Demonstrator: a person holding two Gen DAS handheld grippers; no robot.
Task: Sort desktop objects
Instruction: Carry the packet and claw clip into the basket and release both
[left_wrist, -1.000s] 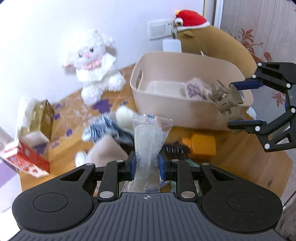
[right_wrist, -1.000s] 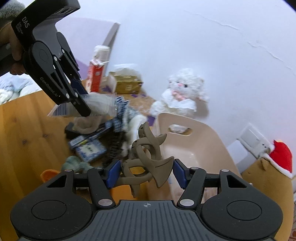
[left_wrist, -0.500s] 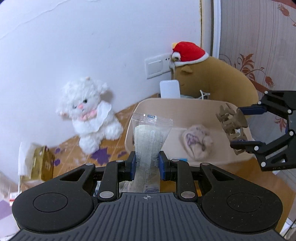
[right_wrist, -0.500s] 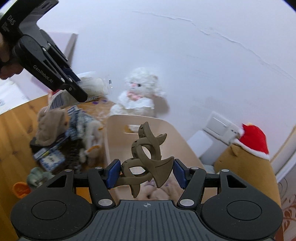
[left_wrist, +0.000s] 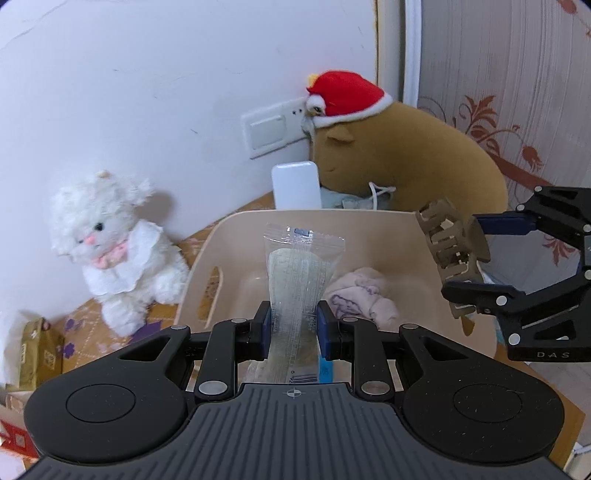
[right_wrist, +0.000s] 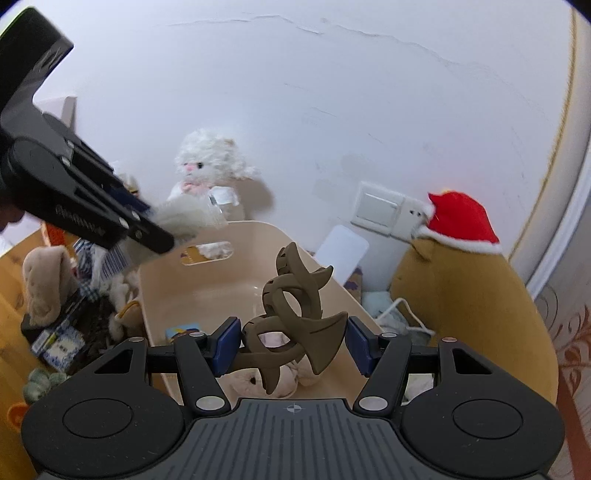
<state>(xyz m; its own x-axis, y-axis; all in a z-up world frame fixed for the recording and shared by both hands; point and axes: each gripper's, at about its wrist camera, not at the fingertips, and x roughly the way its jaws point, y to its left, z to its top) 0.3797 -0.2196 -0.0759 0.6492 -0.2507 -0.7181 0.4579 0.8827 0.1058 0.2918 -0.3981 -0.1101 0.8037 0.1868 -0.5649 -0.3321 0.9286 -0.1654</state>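
Observation:
My left gripper (left_wrist: 293, 326) is shut on a clear plastic packet (left_wrist: 295, 280) and holds it upright over the near rim of the beige bin (left_wrist: 388, 229). My right gripper (right_wrist: 291, 341) is shut on a brown hair claw clip (right_wrist: 295, 314) and holds it over the bin (right_wrist: 207, 288); it also shows at the right of the left wrist view (left_wrist: 476, 266), with the clip (left_wrist: 450, 243) above the bin's right side. A pink crumpled cloth (left_wrist: 362, 299) lies inside the bin. The left gripper's body (right_wrist: 85, 206) shows at the left of the right wrist view.
A white plush cat (left_wrist: 114, 251) sits left of the bin by the wall. A brown plush with a red hat (left_wrist: 399, 155) stands behind it, next to a white device (left_wrist: 295, 184). Several loose items (right_wrist: 62, 295) lie left of the bin. A gold box (left_wrist: 37, 350) stands far left.
Both grippers have moved forward toward the wall and over the bin, each still holding its object. The loose pile has dropped out of the left wrist view.

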